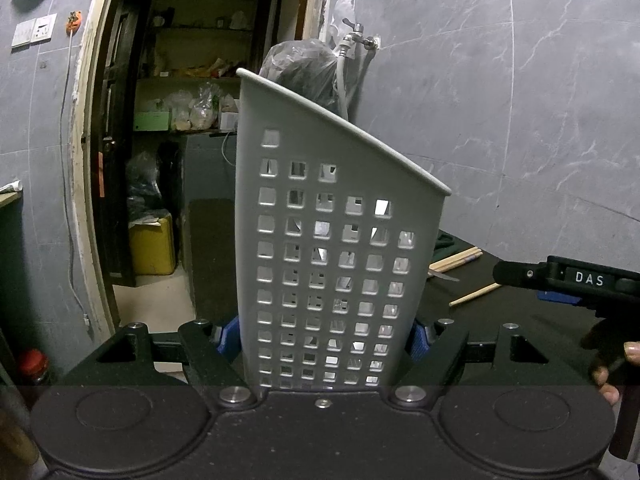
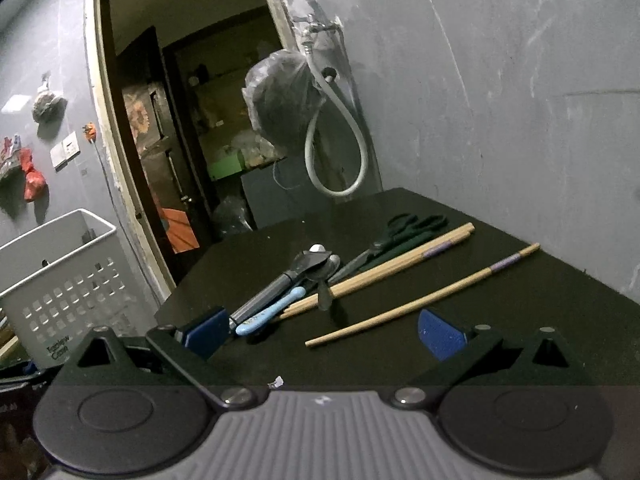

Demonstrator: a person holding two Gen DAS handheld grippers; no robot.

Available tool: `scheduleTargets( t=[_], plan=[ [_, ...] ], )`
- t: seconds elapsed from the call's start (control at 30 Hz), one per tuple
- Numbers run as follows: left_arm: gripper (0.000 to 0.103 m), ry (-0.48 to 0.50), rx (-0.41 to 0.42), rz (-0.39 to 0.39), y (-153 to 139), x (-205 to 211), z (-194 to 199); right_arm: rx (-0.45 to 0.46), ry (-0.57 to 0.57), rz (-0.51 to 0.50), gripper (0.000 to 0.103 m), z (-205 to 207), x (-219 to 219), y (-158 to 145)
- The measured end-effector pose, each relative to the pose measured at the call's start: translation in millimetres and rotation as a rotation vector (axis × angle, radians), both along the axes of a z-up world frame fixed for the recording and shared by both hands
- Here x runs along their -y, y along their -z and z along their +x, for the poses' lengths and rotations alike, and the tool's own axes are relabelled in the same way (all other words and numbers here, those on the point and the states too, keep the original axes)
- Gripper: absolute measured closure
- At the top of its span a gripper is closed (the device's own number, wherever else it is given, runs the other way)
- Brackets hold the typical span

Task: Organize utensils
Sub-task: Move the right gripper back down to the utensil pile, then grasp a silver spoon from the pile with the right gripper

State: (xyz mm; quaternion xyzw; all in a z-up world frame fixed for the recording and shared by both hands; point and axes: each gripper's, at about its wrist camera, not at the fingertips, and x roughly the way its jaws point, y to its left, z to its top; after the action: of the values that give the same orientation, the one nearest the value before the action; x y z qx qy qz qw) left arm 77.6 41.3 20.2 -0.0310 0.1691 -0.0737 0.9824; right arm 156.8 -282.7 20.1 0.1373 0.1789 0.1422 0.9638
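My left gripper (image 1: 323, 338) is shut on a grey perforated utensil holder (image 1: 332, 216), which stands upright and fills the middle of the left wrist view. The same holder (image 2: 60, 280) shows at the left edge of the right wrist view. On the black table (image 2: 520, 320) lie a pair of chopsticks (image 2: 400, 260), a single chopstick (image 2: 420, 292), dark scissors (image 2: 400, 232), a grey-handled tool (image 2: 280, 284) and a blue-handled utensil (image 2: 268, 314). My right gripper (image 2: 324, 336) stands open low over the table. The single chopstick's near end lies between its blue pads (image 2: 440, 334), untouched.
A grey wall runs behind the table on the right. A tap with a looped hose (image 2: 336, 148) and a plastic bag (image 2: 280, 100) hang by an open doorway (image 2: 180, 140) to a storeroom. A person's fingers (image 1: 616, 372) hold the right gripper's handle.
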Motion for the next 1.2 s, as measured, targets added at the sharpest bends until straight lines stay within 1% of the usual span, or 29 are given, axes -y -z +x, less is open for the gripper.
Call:
scheduleTargets(
  t=[0.13, 0.2, 0.33, 0.4, 0.47, 0.53, 0.57, 0.67, 0.7, 0.77, 0.83, 0.87, 0.97, 1.03, 1.1, 1.17, 1.2],
  plan=[
    [0.025, 0.000, 0.000, 0.001, -0.1, 0.4, -0.4, -0.031, -0.021, 0.001, 0.000, 6.7, 0.8, -0.2],
    [0.025, 0.000, 0.001, 0.002, -0.1, 0.5, -0.5, -0.061, -0.035, 0.011, 0.000, 15.5, -0.9, -1.2],
    [0.025, -0.001, 0.000, -0.002, 0.1, -0.3, -0.1, -0.129, -0.099, 0.126, 0.000, 34.9, 0.7, -4.2],
    [0.025, -0.001, 0.000, -0.001, 0.1, 0.0, -0.3, -0.167, -0.121, 0.210, 0.000, 46.6, 2.5, -5.2],
    [0.025, -0.001, 0.000, -0.003, 0.3, 0.1, -0.5, -0.224, -0.133, 0.305, 0.000, 61.0, 5.1, -3.8],
    [0.025, -0.003, 0.000, -0.002, 0.2, -0.3, -0.7, -0.277, -0.126, 0.372, 0.000, 74.7, 7.9, -0.2],
    [0.025, -0.004, 0.000, -0.002, 0.4, -0.2, -1.0, -0.299, -0.111, 0.391, 0.000, 81.4, 8.6, 0.8],
    [0.025, -0.006, 0.001, -0.003, 1.0, -1.3, -2.4, -0.327, -0.059, 0.405, 0.000, 98.6, 10.2, 3.5],
    [0.025, -0.007, 0.001, -0.004, 1.1, -2.0, -2.4, -0.338, -0.052, 0.410, 0.002, 102.6, 9.9, 5.7],
    [0.025, -0.008, 0.001, -0.005, 1.5, -2.5, -2.6, -0.360, -0.058, 0.423, 0.008, 111.9, 10.0, 9.2],
    [0.025, -0.009, 0.001, -0.008, 1.7, -3.3, -2.7, -0.375, -0.055, 0.420, 0.017, 119.0, 9.2, 10.6],
    [0.025, -0.010, 0.001, -0.008, 2.1, -3.3, -3.3, -0.377, -0.060, 0.421, 0.019, 121.1, 7.7, 11.0],
    [0.025, -0.011, 0.000, -0.010, 2.5, -3.3, -4.0, -0.395, -0.073, 0.422, 0.030, 126.2, 3.9, 13.1],
    [0.025, -0.012, 0.001, -0.010, 2.6, -3.4, -4.1, -0.400, -0.077, 0.426, 0.043, 125.1, 2.4, 15.9],
    [0.025, -0.011, 0.000, -0.010, 2.6, -3.4, -4.1, -0.398, -0.065, 0.430, 0.051, 124.2, 2.5, 17.3],
    [0.025, -0.010, 0.000, -0.012, 2.5, -3.5, -4.0, -0.390, -0.043, 0.442, 0.058, 122.9, 4.8, 19.3],
    [0.025, -0.011, 0.000, -0.011, 2.6, -3.3, -4.0, -0.386, -0.033, 0.447, 0.066, 121.1, 6.4, 20.1]
  ],
)
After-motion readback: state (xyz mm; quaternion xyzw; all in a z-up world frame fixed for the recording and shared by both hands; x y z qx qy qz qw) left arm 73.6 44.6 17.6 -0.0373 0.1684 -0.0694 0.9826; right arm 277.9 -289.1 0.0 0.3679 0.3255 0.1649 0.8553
